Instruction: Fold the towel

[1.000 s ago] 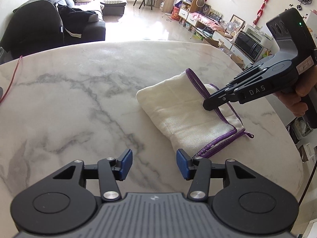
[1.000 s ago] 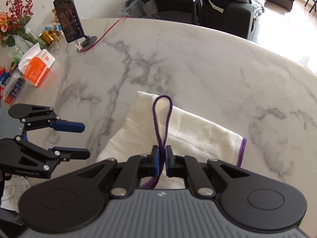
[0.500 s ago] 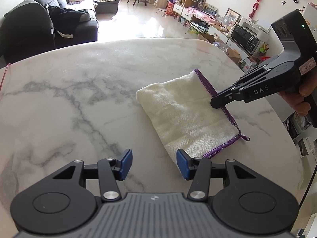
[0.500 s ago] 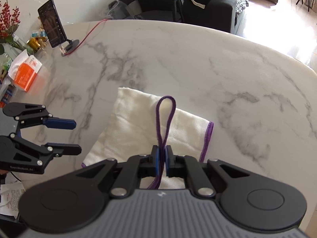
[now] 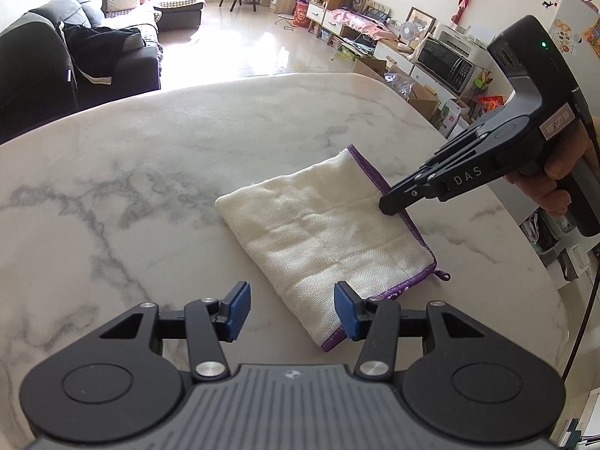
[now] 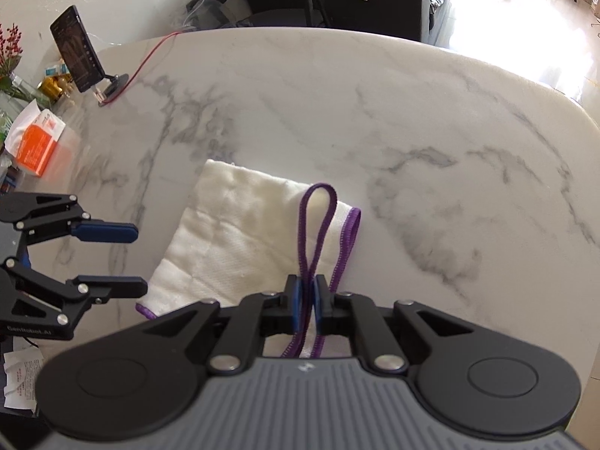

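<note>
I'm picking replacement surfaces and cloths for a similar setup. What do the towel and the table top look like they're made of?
Towel: probably a soft woven cotton or similar cloth, matt cream, with a visible waffle-like weave and a stitched purple hem.

Table: looks like polished marble or a marble-look slab, white with grey veins and a soft sheen reflecting window light; real stone or imitation cannot be told.

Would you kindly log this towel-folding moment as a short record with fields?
surface: marble table
towel: white towel with purple trim, folded, lying flat
right tongs: shut on the towel's purple edge
left tongs: open, empty, over the towel's near corner
bystanders: phone on stand, orange tissue pack
</note>
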Action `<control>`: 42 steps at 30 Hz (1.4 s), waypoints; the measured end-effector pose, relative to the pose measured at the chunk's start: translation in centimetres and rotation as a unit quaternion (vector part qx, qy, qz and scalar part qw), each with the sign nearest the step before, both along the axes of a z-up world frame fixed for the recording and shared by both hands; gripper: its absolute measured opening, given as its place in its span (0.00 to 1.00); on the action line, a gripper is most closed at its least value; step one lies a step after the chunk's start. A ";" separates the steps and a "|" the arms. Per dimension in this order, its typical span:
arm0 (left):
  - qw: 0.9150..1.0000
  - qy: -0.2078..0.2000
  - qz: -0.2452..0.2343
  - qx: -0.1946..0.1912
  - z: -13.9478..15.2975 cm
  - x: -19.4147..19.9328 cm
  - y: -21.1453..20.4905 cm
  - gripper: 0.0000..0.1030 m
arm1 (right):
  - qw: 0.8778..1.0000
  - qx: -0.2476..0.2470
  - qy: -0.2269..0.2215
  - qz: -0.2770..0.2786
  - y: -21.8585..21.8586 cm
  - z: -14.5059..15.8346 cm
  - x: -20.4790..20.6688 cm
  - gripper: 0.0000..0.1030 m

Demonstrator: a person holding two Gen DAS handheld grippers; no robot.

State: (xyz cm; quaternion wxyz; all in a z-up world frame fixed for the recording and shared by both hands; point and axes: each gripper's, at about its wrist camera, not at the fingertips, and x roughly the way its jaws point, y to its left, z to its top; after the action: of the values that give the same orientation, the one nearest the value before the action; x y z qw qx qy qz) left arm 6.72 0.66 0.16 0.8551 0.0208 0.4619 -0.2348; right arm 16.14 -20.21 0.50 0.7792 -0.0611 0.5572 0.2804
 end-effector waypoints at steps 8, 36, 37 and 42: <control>1.000 0.005 -0.027 -0.005 -0.4 0.0 -2.1 0.49 | 1.000 -0.011 0.006 0.011 -0.1 -0.4 0.9 0.11; 0.994 0.028 -0.103 -0.034 -3.0 -0.2 -4.3 0.18 | 0.998 0.009 -0.054 -0.009 0.1 -0.6 2.6 0.09; 0.994 0.026 -0.105 -0.035 -3.1 -0.2 -4.3 0.18 | 0.998 0.005 -0.056 -0.012 0.0 -0.8 2.8 0.09; 0.993 0.013 -0.113 -0.035 -3.2 -0.7 -4.3 0.18 | 0.998 0.012 -0.052 -0.023 -0.5 -2.0 3.4 0.10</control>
State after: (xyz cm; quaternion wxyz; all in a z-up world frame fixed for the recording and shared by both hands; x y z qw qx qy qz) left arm 6.04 -3.61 -3.09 0.8174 0.0400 0.4592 -0.3456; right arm 19.57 -20.70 -1.46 0.8137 -0.0532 0.5140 0.2661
